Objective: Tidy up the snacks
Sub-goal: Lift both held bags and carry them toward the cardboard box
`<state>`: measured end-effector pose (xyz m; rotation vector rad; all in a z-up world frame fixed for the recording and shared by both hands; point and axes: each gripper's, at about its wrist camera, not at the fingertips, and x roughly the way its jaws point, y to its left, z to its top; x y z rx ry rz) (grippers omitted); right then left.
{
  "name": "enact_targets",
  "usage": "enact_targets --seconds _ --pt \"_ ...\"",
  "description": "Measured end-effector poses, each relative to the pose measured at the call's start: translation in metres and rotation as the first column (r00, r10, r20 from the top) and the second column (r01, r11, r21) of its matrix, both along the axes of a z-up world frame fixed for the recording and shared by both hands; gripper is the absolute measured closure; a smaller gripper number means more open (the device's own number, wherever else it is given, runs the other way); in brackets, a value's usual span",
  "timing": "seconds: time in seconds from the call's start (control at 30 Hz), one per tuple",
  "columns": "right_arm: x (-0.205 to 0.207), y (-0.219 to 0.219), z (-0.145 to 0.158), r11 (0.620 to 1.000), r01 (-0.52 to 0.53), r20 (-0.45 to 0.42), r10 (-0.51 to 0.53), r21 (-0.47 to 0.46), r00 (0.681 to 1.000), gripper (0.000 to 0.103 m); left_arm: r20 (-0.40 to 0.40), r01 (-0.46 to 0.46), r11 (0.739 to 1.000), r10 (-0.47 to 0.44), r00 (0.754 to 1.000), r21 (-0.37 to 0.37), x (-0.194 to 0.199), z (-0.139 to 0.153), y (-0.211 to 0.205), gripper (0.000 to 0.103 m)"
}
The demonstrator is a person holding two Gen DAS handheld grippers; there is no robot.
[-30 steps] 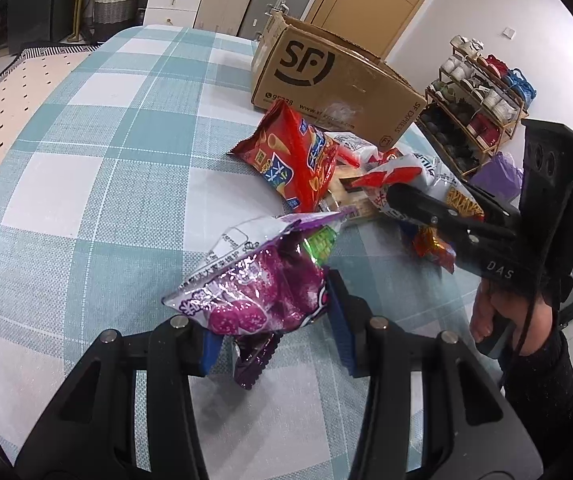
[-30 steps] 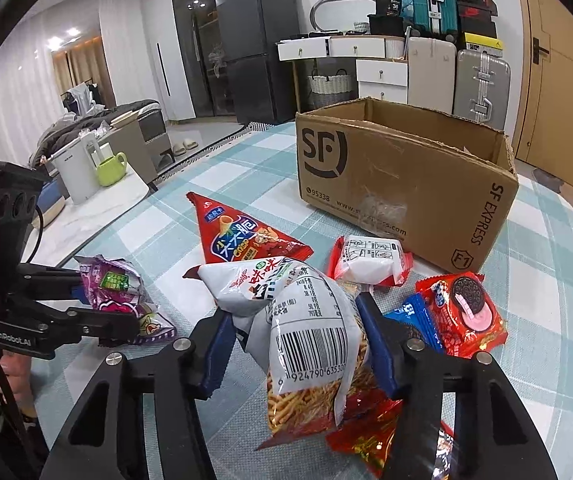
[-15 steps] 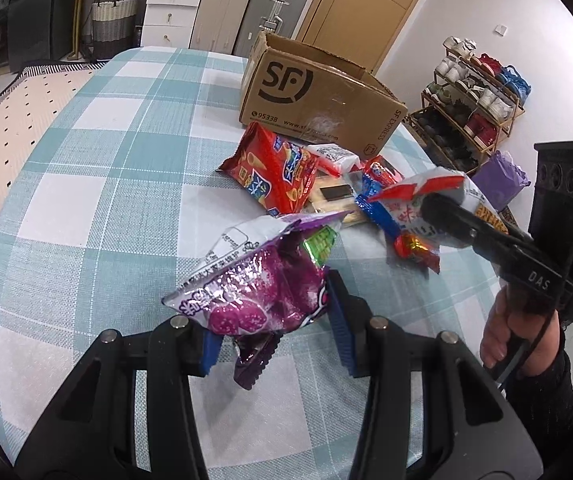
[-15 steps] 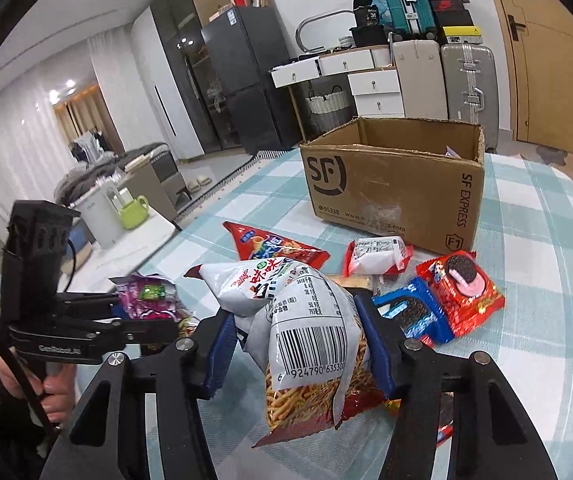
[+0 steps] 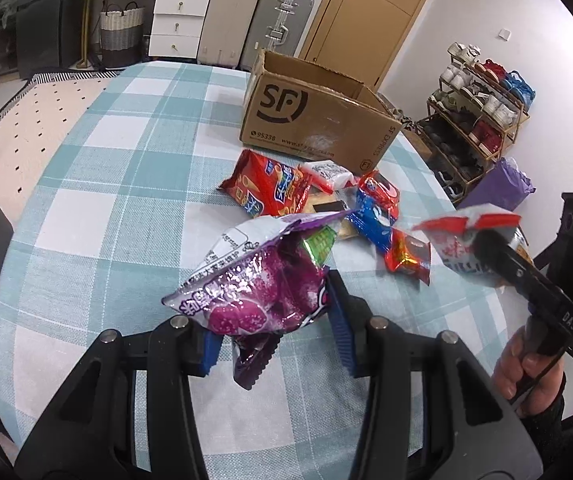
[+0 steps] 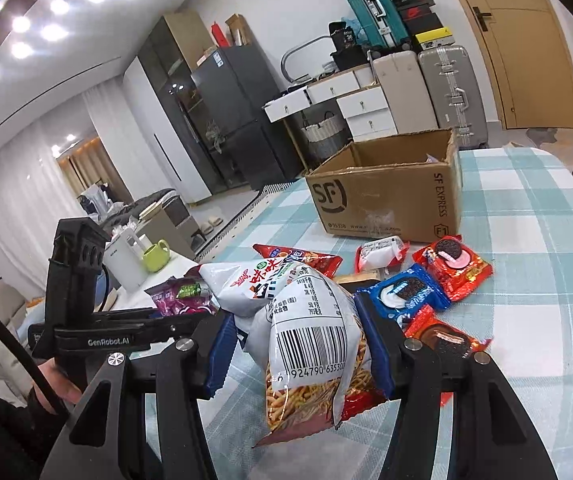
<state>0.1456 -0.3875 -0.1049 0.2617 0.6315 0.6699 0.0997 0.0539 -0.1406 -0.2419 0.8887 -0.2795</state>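
Observation:
My left gripper (image 5: pixel 274 328) is shut on a purple snack bag (image 5: pixel 262 280) and holds it above the checked table (image 5: pixel 118 200). My right gripper (image 6: pixel 298 344) is shut on a white noodle-snack bag (image 6: pixel 306 320) and holds it off the table; it shows at the right in the left wrist view (image 5: pixel 474 240). An open SF cardboard box (image 6: pixel 386 200) stands at the far side of the table, also in the left wrist view (image 5: pixel 310 120). Loose snacks lie in front of the box: a red chip bag (image 5: pixel 266 192), Oreo packs (image 6: pixel 410 296) and a small white pack (image 6: pixel 382 248).
The left gripper's body (image 6: pixel 86 320) is at the left of the right wrist view. A shoe rack (image 5: pixel 482 116) stands to the right of the table. Suitcases and drawers (image 5: pixel 222 28) stand behind it. A green mug (image 6: pixel 154 256) sits on a side counter.
Both grippers have risen and pulled back from the pile with their bags. The box and loose snacks now look farther away. The right gripper has tilted upward.

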Motion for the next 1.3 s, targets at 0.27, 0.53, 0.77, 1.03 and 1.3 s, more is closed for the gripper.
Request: enact_targets --seconds 0.27,0.53,0.77,1.03,1.3 --pt "-0.017 -0.025 0.023 0.998 0.048 0.035 -0.049 0.026 0.998 0.046 0.047 0.029 0.999 -0.03 0.998 0.019 0.0 0.027 -0.01 0.06" --pt "-0.016 -0.029 0.058 0.999 0.02 0.094 -0.022 0.025 0.995 0.046 0.099 0.06 0.997 -0.064 0.993 0.047 0.01 0.063 -0.019 0.06" --pt "0.004 -0.026 0.095 0.999 -0.023 0.14 0.018 0.039 0.99 0.046 0.125 0.096 0.992 -0.105 0.987 0.076 0.032 0.09 -0.03 0.06" --pt "0.033 -0.019 0.133 0.997 -0.061 0.171 0.052 0.052 0.984 0.046 0.15 0.11 0.988 -0.126 0.981 0.11 0.06 0.116 -0.035 0.06" --pt "0.062 -0.01 0.17 0.995 -0.092 0.197 0.081 0.046 0.977 0.046 0.171 0.111 0.984 -0.134 0.976 0.138 0.094 0.141 -0.037 0.06"
